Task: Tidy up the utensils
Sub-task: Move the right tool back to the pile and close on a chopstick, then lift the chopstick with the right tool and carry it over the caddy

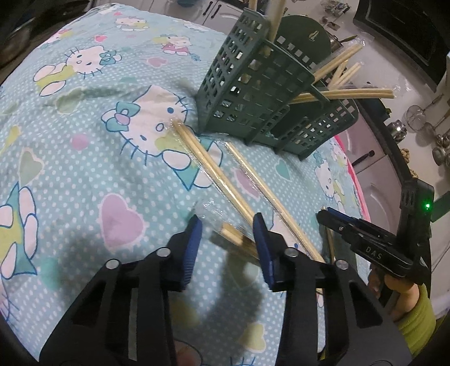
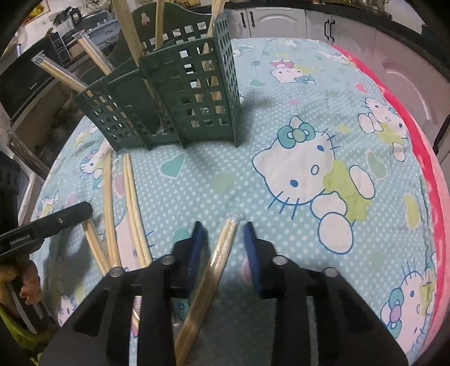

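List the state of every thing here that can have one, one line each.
Left gripper: open, straddling a wrapped chopstick pair.
Right gripper: open, another wrapped pair between its blue pads.
Green plastic lattice utensil caddy: upright on the cloth, chopsticks standing inside.
Wrapped wooden chopstick pair by the left gripper: flat on the cloth.
Wrapped pair by the right gripper: unclamped.

Cloth: cat-print blue cover (image 2: 295,93) lying spread, dotted white.
Cabinets: grey doors (image 2: 281,19) standing behind.
Metalware: strainer and pots (image 1: 416,118) hanging beside.
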